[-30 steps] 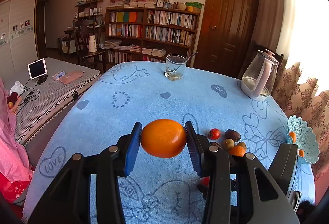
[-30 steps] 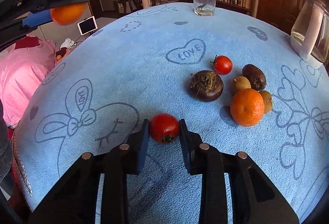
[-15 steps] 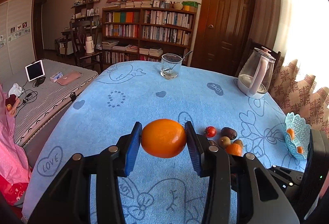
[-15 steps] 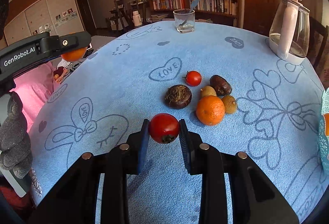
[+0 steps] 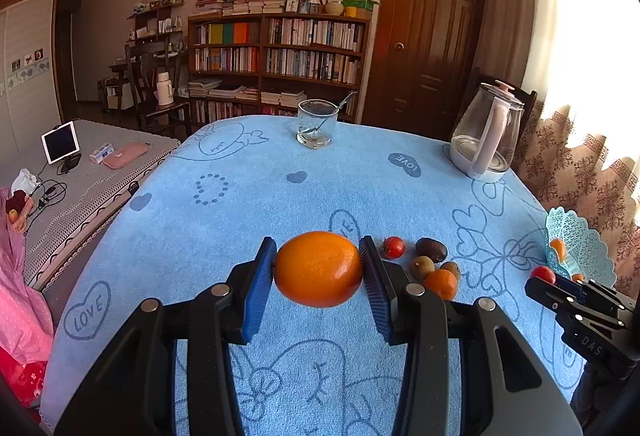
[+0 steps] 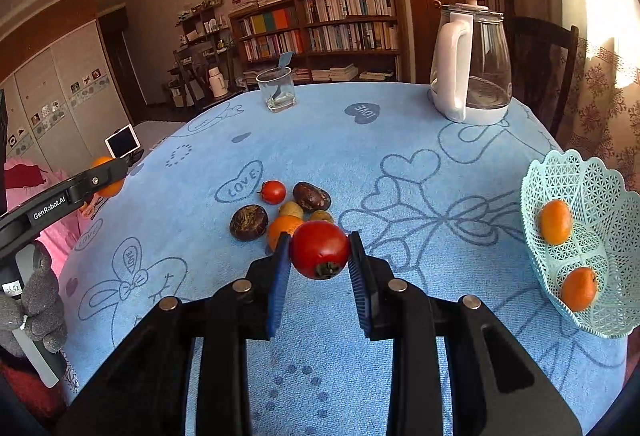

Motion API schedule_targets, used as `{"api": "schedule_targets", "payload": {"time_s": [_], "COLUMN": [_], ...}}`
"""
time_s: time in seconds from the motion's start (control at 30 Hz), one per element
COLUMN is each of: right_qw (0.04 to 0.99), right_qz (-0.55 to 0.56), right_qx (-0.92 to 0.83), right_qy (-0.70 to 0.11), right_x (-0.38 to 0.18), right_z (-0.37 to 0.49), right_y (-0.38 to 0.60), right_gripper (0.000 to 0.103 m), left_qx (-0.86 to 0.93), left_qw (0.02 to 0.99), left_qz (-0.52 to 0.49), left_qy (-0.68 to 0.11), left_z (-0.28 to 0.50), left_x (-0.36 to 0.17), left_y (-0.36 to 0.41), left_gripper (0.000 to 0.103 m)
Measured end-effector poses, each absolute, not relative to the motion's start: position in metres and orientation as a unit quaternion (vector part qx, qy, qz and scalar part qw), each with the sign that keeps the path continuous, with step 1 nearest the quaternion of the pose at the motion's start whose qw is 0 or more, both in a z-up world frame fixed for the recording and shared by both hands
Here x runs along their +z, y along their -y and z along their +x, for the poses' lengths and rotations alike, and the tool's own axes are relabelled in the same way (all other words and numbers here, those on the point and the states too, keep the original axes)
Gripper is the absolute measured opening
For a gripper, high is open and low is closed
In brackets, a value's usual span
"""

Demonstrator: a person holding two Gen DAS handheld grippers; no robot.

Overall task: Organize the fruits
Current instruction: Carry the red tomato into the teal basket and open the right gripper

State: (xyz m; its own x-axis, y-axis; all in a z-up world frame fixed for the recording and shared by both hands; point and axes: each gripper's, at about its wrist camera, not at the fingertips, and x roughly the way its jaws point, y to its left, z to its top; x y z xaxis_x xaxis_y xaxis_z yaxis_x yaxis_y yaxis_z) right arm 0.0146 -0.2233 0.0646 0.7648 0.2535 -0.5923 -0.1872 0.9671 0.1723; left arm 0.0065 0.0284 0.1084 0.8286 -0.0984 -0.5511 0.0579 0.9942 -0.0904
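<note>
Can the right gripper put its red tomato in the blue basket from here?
Probably yes. The right gripper holds the tomato above the table, and only bare cloth lies between it and the basket, whose open top has room beside two oranges.

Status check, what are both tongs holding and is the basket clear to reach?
Left tongs shut on orange. Right tongs shut on tomato, clear of table. Basket holds two oranges, room left. Nothing between tomato and basket.

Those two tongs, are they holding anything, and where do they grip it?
Yes. The left tongs pinch an orange by its two opposite sides. The right tongs pinch a red tomato the same way, its stem end facing down.
</note>
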Motion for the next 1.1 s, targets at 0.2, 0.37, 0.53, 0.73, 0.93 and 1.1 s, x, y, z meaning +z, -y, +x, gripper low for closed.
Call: {"api": "schedule_targets", "payload": {"time_s": [0.2,0.37,0.53,0.73,0.93,1.1], "right_qw": [0.946,0.950,0.949,0.946,0.939,0.934], "right_qz": [0.072,0.091,0.120,0.141,0.158,0.170], "right_qx": [0.072,0.028,-0.018,-0.066,-0.092,-0.106], "right_qy": [-0.308,-0.297,-0.291,-0.284,-0.290,-0.295], "right_x": [0.070,0.073,0.069,0.062,0.048,0.039], "right_z": [0.007,-0.003,-0.012,-0.020,-0.021,-0.021], "right_y": [0.266,0.306,0.347,0.385,0.407,0.420], "right_gripper": [0.029,0.029,0.029,0.029,0.029,0.029], "left_qx": [-0.048,-0.053,-0.056,-0.063,-0.073,-0.080], "left_qw": [0.954,0.953,0.952,0.952,0.951,0.949], "left_qz": [-0.032,-0.028,-0.023,-0.012,0.001,0.012], "left_qy": [-0.294,-0.297,-0.299,-0.300,-0.301,-0.304], "left_z": [0.006,0.005,0.006,0.006,0.007,0.009], "left_x": [0.106,0.104,0.104,0.105,0.106,0.105], "left_y": [-0.021,-0.015,-0.008,0.004,0.019,0.033], "left_gripper": [0.043,0.043,0.043,0.043,0.043,0.043]}}
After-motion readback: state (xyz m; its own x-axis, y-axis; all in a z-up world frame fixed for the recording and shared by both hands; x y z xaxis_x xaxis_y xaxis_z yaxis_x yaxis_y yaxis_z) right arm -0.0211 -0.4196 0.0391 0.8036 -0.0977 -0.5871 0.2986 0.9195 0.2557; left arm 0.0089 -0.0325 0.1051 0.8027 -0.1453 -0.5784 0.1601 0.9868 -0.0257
